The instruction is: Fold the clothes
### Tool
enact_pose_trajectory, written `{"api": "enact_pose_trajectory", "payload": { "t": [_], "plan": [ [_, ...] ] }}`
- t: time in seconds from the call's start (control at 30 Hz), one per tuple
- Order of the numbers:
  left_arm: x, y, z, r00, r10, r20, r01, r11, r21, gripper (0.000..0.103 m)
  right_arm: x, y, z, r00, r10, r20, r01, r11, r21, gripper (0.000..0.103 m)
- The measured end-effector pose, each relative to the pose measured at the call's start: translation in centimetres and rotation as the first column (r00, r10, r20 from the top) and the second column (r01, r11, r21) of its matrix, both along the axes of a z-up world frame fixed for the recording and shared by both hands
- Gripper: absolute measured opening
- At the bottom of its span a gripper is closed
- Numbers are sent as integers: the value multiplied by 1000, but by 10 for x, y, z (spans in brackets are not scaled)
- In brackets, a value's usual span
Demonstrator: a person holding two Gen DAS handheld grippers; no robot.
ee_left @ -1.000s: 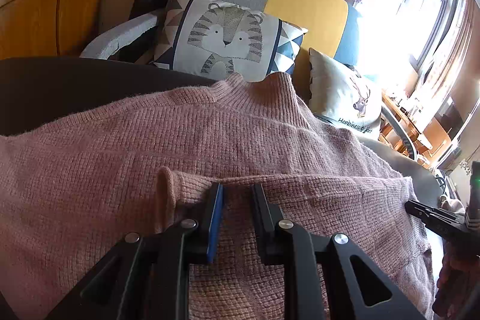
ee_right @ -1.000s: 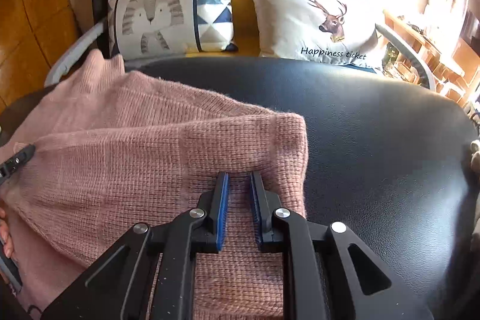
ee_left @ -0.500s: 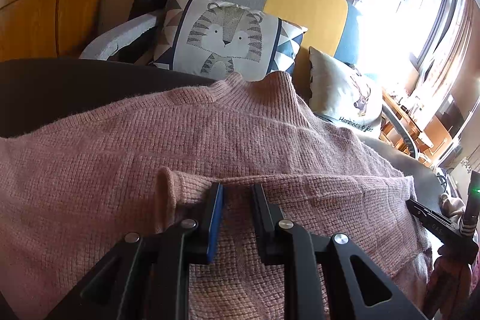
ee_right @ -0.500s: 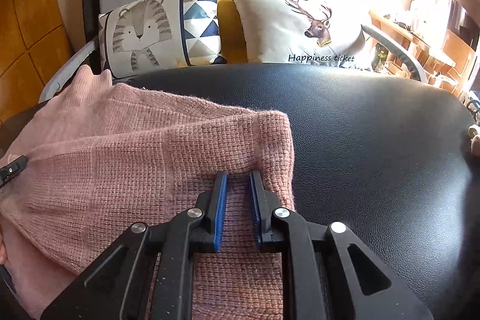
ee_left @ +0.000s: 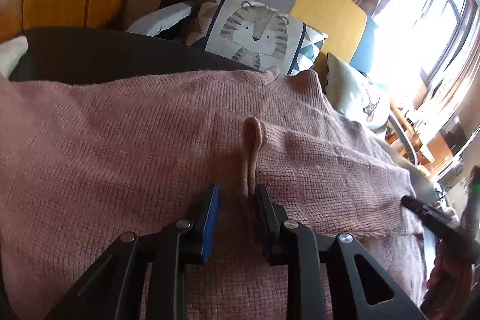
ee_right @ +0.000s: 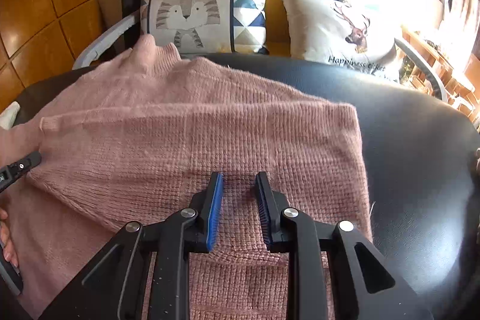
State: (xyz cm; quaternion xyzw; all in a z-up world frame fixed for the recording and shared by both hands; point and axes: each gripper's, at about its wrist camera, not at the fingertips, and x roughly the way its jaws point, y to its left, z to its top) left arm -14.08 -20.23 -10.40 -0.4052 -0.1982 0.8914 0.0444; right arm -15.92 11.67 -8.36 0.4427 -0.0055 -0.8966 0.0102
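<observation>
Pink chunky-knit sweater (ee_right: 186, 146) lies flat on a black leather-look bench (ee_right: 420, 146), collar toward 12 o'clock near the tiger-print cushion (ee_right: 192, 14), folded-over flap on top. Flap's long axis runs 9-to-3 across both views. Its free edge lies at 12 o'clock of both tongs; the right side edge sits at about 1 o'clock from the right tongs.

Left tongs (ee_left: 237, 200): jaws opening, a moderate gap. An upright ridge of knit (ee_left: 252, 146) stands at 12 o'clock, and its lower end runs down between the pads, close against the right-hand one. No squeeze visible, so I judge it released.

Right tongs (ee_right: 238, 191): jaws opening too, gap about the same. Only flat knit lies under and between the pads, nothing pinched up.

Both tongs sit over the near half of the flap, left one at the flap's left end, right one nearer the right side edge. The right tongs show at 3 o'clock in the left view; a black tip at 9 o'clock in the right view is probably the left tongs. A hand shows low at each of those edges.

Judgement: flap just laid down and being let go. Next fold likely turns on regrasping a side edge, and the right tongs are nearer the clean right-hand one. The bunched ridge at left may need flattening first.
</observation>
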Motion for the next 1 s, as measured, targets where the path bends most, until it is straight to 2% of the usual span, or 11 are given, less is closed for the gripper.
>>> {"api": "enact_pose_trajectory", "payload": {
  "t": [0.13,0.2,0.27,0.3,0.53,0.8,1.0],
  "plan": [
    [2,-12,-6,1000,6,-21,-3,994,108,25,2,1,-2,999,-5,-33,6,1000,15,27],
    [3,-16,-8,1000,12,-29,-8,989,146,25,2,-3,-3,999,-1,-37,3,998,67,28],
    [3,-16,-10,999,21,-35,-15,985,170,25,3,-3,-3,999,-4,-41,9,994,112,35],
    [4,-16,-10,999,26,-37,-19,984,178,25,3,1,-2,999,-12,-41,16,995,100,36],
    [-1,-4,-10,999,27,-42,-19,980,198,25,5,29,-6,998,-49,-41,51,997,53,38],
    [-4,2,-4,1000,-6,-28,12,979,205,25,6,38,-10,998,-56,-42,58,996,60,38],
    [37,-33,14,998,37,-47,-31,990,140,26,5,36,-9,998,-53,-41,56,996,73,40]
  ]
}}
